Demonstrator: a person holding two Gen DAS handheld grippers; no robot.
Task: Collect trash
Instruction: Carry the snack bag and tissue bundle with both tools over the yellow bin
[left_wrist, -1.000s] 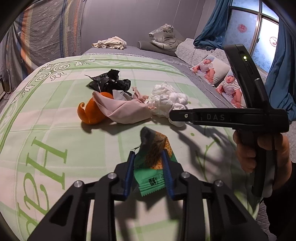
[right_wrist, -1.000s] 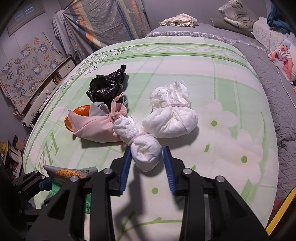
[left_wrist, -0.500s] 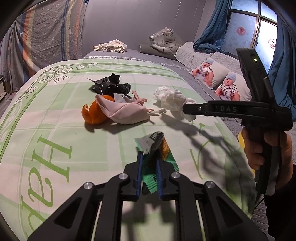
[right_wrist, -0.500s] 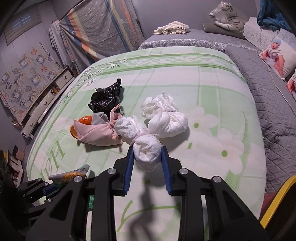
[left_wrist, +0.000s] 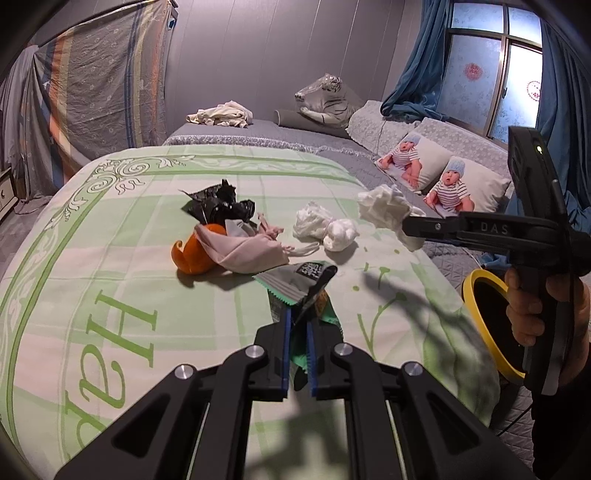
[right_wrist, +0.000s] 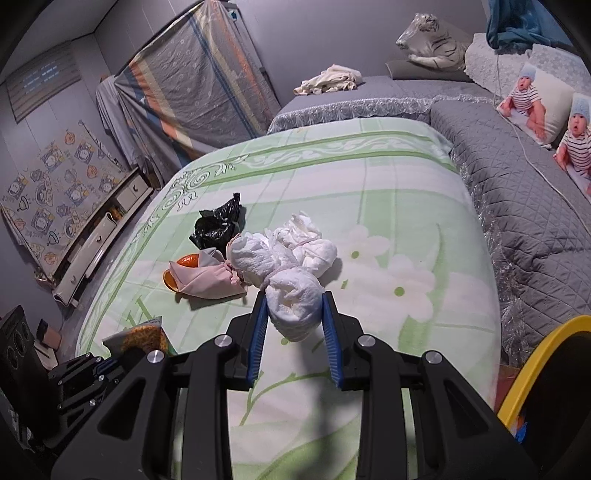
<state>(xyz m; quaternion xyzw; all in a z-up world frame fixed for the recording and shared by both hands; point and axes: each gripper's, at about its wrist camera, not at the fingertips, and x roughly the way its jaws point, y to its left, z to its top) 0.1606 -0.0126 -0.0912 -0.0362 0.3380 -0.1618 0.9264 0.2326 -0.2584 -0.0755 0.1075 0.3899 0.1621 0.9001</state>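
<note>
My left gripper (left_wrist: 296, 328) is shut on a green and silver snack wrapper (left_wrist: 295, 281) and holds it above the green bedspread (left_wrist: 110, 266). My right gripper (right_wrist: 293, 314) is shut on a white tied bundle (right_wrist: 291, 295), lifted above the bed; it also shows in the left wrist view (left_wrist: 388, 210). A second white bundle (left_wrist: 325, 227), a pink cloth bag (left_wrist: 243, 251), orange peel (left_wrist: 192, 254) and a crumpled black bag (left_wrist: 221, 205) lie on the bedspread.
A yellow-rimmed black bin (left_wrist: 487, 325) stands off the bed's right side, also in the right wrist view (right_wrist: 546, 398). Grey quilted bedding (right_wrist: 535, 206), baby-print pillows (left_wrist: 428, 166), a toy tiger (left_wrist: 325, 99) and a cloth pile (left_wrist: 221, 114) lie behind.
Both grippers closed on their items and lifted: the left with the wrapper, the right with the white bundle, which rose off the bed and moved right toward the bin.
</note>
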